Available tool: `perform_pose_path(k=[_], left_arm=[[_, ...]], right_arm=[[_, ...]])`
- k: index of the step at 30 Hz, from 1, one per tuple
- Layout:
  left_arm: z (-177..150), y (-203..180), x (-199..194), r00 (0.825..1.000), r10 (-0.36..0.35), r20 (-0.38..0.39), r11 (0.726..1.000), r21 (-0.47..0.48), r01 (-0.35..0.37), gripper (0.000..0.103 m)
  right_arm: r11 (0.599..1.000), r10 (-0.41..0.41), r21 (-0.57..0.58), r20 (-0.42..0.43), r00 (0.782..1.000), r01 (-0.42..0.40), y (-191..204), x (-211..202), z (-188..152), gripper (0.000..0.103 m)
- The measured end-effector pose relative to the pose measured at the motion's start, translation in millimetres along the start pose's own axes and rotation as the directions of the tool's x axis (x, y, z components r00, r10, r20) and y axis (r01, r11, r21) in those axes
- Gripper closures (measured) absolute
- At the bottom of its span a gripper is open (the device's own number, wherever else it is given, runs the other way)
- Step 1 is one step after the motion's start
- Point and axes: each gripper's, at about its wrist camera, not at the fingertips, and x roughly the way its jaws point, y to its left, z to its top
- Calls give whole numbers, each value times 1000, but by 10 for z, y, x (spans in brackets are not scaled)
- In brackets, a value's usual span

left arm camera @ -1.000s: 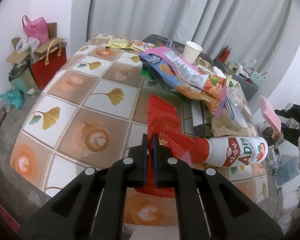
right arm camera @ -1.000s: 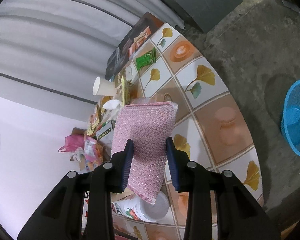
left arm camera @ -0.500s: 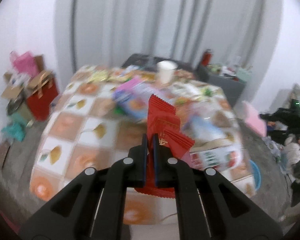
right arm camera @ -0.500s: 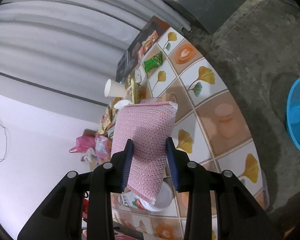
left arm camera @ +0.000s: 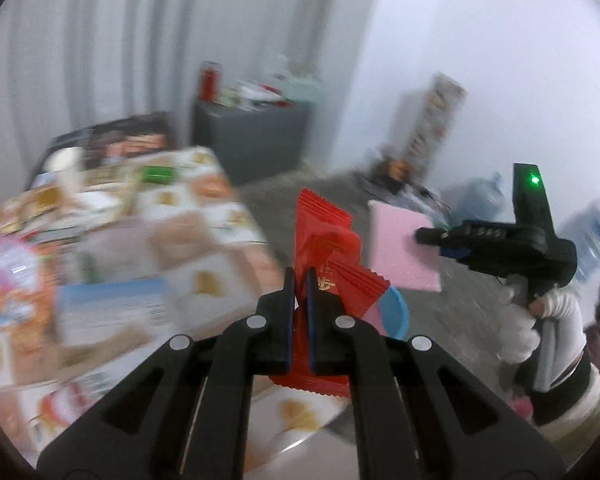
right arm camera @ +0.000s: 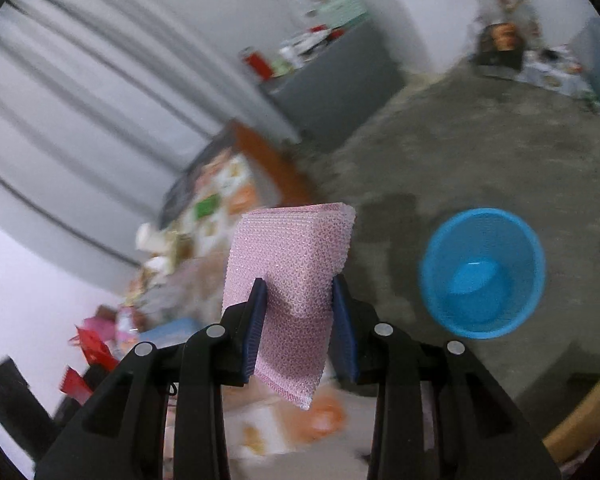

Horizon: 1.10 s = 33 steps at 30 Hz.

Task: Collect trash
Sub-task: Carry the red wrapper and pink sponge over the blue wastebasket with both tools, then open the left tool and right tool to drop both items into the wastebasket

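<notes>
- The left gripper (left arm camera: 299, 280) has its black fingers pressed nearly together on a red wrapper (left arm camera: 324, 240), a glossy crinkled foil strip with saw-toothed ends and gold print.
- The wrapper's long axis runs up and away between the fingers, its top end standing above the fingertips and its lower end hanging below them.
- The right gripper (right arm camera: 300, 300) pinches a pink pad (right arm camera: 290, 272), a soft slab with a knobbly mesh-like surface, between its blue-lined fingers.
- The pad stands roughly upright, long axis along the fingers, top edge tilted slightly right, bottom corner drooping beneath the jaws.
- A round blue plastic basket (right arm camera: 482, 272) sits on the rough grey concrete floor (right arm camera: 500, 140), right of the pad and apart from it; its inside looks bare, though blur makes that uncertain.
- From the left wrist view the basket (left arm camera: 396, 314) peeks out behind the wrapper, under the pink pad (left arm camera: 400, 248) and the right gripper (left arm camera: 428, 236).
- The tile-patterned table (left arm camera: 204, 240), heaped with blurred packets, lies left.
- A grey cabinet (right arm camera: 340, 84) stands against the curtain (right arm camera: 100, 80).
</notes>
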Motion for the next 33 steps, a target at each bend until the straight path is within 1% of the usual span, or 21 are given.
perform_pose_path(k=[3, 5, 7, 9, 11, 12, 13, 14, 16, 17, 18, 19, 20, 22, 23, 24, 25, 26, 28, 29, 33], left_arm=[[54, -390, 461, 996, -61, -63, 997, 40, 64, 99], [58, -613, 856, 987, -92, -133, 994, 50, 99, 99], [38, -788, 1252, 973, -88, -215, 994, 47, 100, 99], [7, -955, 1567, 959, -86, -268, 992, 64, 107, 99], [-28, -1071, 1961, 934, -79, -348, 992, 65, 108, 99], [-35, -1119, 2132, 918, -83, -387, 993, 50, 111, 99], [-52, -1183, 2374, 901, -62, -429, 994, 53, 94, 99], [-54, -1214, 2507, 896, -51, -441, 994, 62, 86, 99], [-67, -1317, 2839, 876, -32, -481, 995, 64, 71, 99], [-81, -1350, 3005, 862, -39, -506, 996, 51, 75, 99], [-106, -1361, 3115, 855, -33, -518, 996, 50, 69, 99], [-124, -1406, 3283, 849, -7, -528, 996, 70, 52, 99], [-147, -1415, 3379, 846, 1, -532, 996, 79, 48, 99], [-191, -1421, 3598, 832, 8, -555, 996, 77, 41, 99], [-203, -1408, 3663, 829, 7, -560, 997, 70, 39, 96], [-205, -1378, 3746, 828, 11, -560, 997, 67, 32, 84], [-203, -1381, 3811, 836, 36, -548, 997, 81, 10, 73], [-167, -1406, 3858, 846, 57, -530, 996, 94, -8, 54], [-145, -1426, 3863, 870, 57, -489, 994, 105, -6, 53], [-131, -1421, 3851, 874, 51, -483, 994, 107, 1, 52], [-62, -1379, 3686, 896, 24, -444, 997, 82, 14, 49]], right_arm=[[995, -86, 43, 16, 996, 85, -414, -19, -12, 70], [990, -128, 64, 13, 992, 127, -659, 3, -7, 70], [985, -154, 81, 9, 988, 153, -869, 17, -5, 70], [977, -197, 89, 7, 980, 196, -1064, 72, 13, 70], [969, -226, 98, -2, 974, 225, -1246, 153, 46, 70], [964, -244, 102, -8, 970, 244, -1336, 213, 62, 70], [959, -264, 104, -20, 964, 265, -1448, 302, 85, 70], [956, -273, 106, -31, 962, 274, -1527, 363, 89, 70], [944, -297, 127, -65, 953, 303, -1708, 513, 121, 70], [940, -305, 135, -81, 949, 313, -1806, 596, 136, 70], [934, -319, 138, -89, 944, 329, -1891, 650, 140, 70], [929, -333, 138, -97, 938, 344, -1965, 707, 156, 70], [923, -344, 141, -108, 933, 357, -2048, 787, 180, 69], [919, -346, 157, -115, 931, 361, -2155, 902, 217, 68], [914, -356, 163, -116, 927, 372, -2218, 983, 245, 66], [909, -365, 168, -120, 923, 381, -2268, 1057, 269, 62], [905, -370, 174, -130, 920, 388, -2318, 1150, 285, 58], [902, -373, 179, -136, 918, 393, -2356, 1203, 293, 55], [886, -402, 184, -153, 903, 425, -2424, 1324, 294, 53], [881, -409, 188, -159, 899, 434, -2452, 1360, 289, 53], [887, -401, 189, -141, 905, 422, -2448, 1354, 255, 53]])
